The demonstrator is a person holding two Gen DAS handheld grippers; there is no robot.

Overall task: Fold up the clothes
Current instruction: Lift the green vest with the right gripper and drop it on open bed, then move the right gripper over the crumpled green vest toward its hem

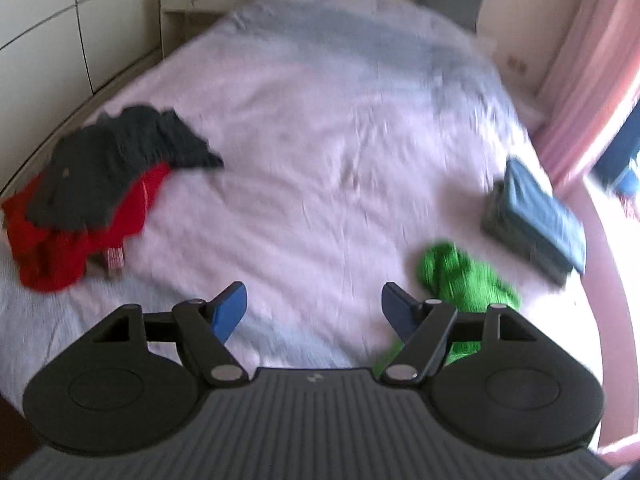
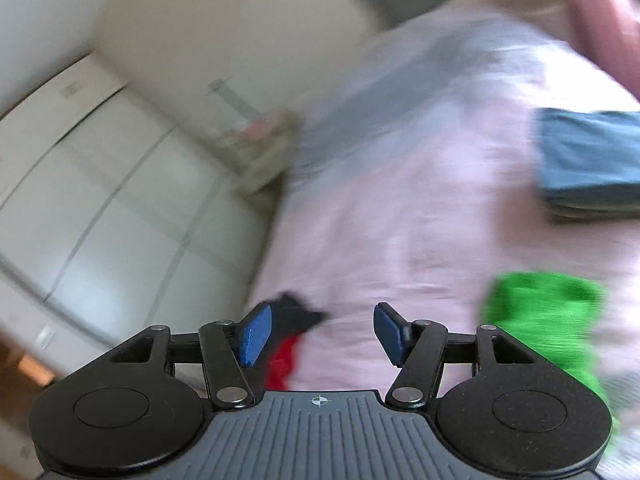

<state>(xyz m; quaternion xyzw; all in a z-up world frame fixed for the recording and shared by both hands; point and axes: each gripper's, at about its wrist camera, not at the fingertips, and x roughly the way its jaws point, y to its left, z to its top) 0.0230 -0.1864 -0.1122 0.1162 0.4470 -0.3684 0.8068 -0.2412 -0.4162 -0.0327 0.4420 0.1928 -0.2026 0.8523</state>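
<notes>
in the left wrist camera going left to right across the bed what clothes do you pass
Red garment with the dark grey garment heaped on it, not ordered between them → bare pale sheet → green garment → folded blue-grey stack near the bed's right edge.

No words, brands or numbers could be read in either view; both pictures were blurred. The only signs were small white marks on the ribbed bodies of the tools: a small zigzag-like emblem on the left hand-held gripper, too small to read, and a circle with a cross on the right hand-held gripper.
</notes>
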